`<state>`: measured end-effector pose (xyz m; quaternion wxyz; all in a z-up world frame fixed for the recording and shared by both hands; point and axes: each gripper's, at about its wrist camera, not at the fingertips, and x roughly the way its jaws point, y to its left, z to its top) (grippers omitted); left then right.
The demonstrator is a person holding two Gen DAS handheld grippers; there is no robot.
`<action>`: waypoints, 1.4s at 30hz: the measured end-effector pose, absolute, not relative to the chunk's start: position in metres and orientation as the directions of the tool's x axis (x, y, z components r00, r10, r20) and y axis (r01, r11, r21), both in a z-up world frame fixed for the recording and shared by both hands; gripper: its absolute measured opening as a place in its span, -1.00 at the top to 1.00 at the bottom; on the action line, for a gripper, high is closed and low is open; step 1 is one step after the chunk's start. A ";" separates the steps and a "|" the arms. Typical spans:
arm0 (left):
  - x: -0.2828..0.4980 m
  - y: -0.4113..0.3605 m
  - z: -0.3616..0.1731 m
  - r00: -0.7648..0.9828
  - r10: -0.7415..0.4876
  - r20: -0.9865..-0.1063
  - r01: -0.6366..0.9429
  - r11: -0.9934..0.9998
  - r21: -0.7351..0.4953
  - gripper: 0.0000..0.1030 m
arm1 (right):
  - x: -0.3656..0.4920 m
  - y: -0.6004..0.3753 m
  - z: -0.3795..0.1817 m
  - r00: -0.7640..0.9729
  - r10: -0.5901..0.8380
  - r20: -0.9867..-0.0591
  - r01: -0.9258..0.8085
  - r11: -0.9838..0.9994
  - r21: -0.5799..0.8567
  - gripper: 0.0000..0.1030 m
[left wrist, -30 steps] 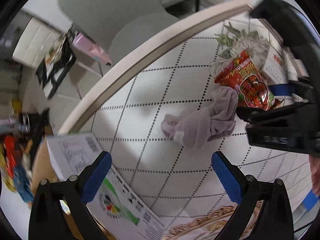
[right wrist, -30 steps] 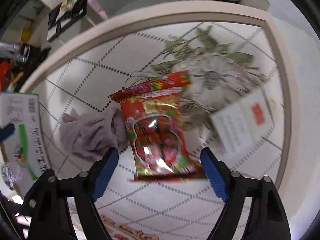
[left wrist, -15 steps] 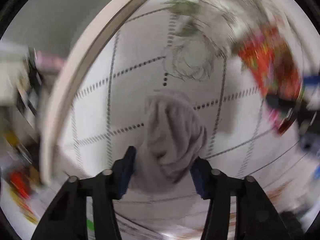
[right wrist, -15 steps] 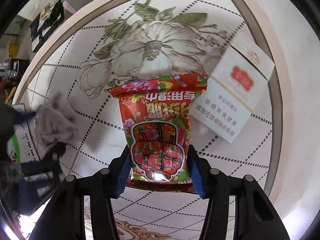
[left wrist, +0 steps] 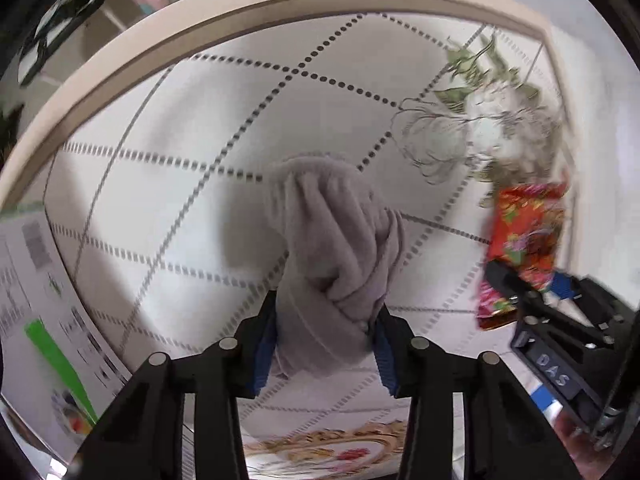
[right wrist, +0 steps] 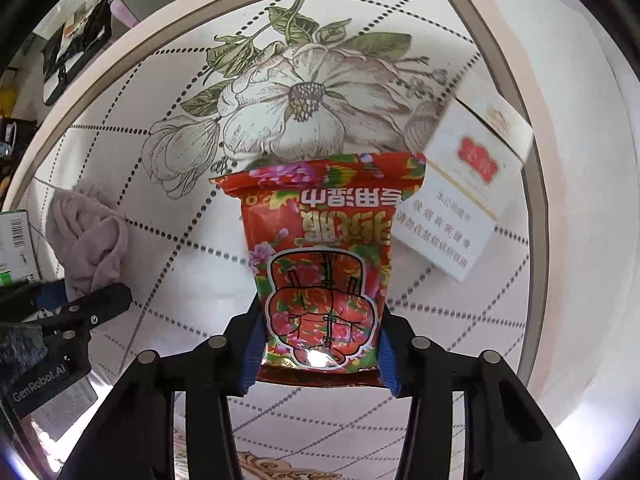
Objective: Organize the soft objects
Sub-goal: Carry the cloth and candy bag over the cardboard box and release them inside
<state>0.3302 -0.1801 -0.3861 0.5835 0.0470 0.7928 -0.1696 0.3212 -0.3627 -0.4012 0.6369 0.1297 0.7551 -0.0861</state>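
My left gripper (left wrist: 325, 344) is shut on a crumpled grey cloth (left wrist: 336, 248) and holds it above the patterned tabletop; the cloth also shows in the right wrist view (right wrist: 90, 240). My right gripper (right wrist: 318, 350) is shut on a red floral snack packet (right wrist: 320, 264), held between the blue pads. The packet also shows at the right of the left wrist view (left wrist: 524, 232), with the right gripper (left wrist: 560, 300) around its lower end. The left gripper (right wrist: 60, 312) shows at the left edge of the right wrist view.
A white box with red emblem and Chinese text (right wrist: 460, 208) lies right of the packet. A white printed carton with a green stripe (left wrist: 44, 320) lies at the left. The table's beige rim (left wrist: 200, 28) curves along the far side; the floor is beyond it.
Both grippers closed: the left on the grey cloth, the right on the red packet. Both objects now look lifted off the table, and both views have swung.
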 end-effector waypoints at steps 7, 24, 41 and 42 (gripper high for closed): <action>0.298 -0.140 -0.327 -0.204 -0.268 -0.942 0.171 0.937 -0.304 0.24 | 0.285 -0.339 -0.359 -0.077 0.140 -0.987 0.295 0.949 0.111 0.07; 0.241 0.061 -0.163 0.136 -0.357 -0.924 0.062 0.934 -0.352 0.24 | 0.231 -0.156 -0.179 0.117 0.302 -0.946 -0.012 0.953 0.303 0.07; 0.243 0.220 -0.258 0.028 -0.347 -0.938 -0.192 0.919 -0.345 0.24 | 0.258 0.024 -0.230 0.001 0.211 -0.977 -0.122 0.970 0.210 0.07; 0.245 0.222 -0.267 0.010 -0.351 -0.936 -0.201 0.917 -0.346 0.23 | 0.260 0.025 -0.236 -0.009 0.206 -0.979 -0.118 0.972 0.205 0.07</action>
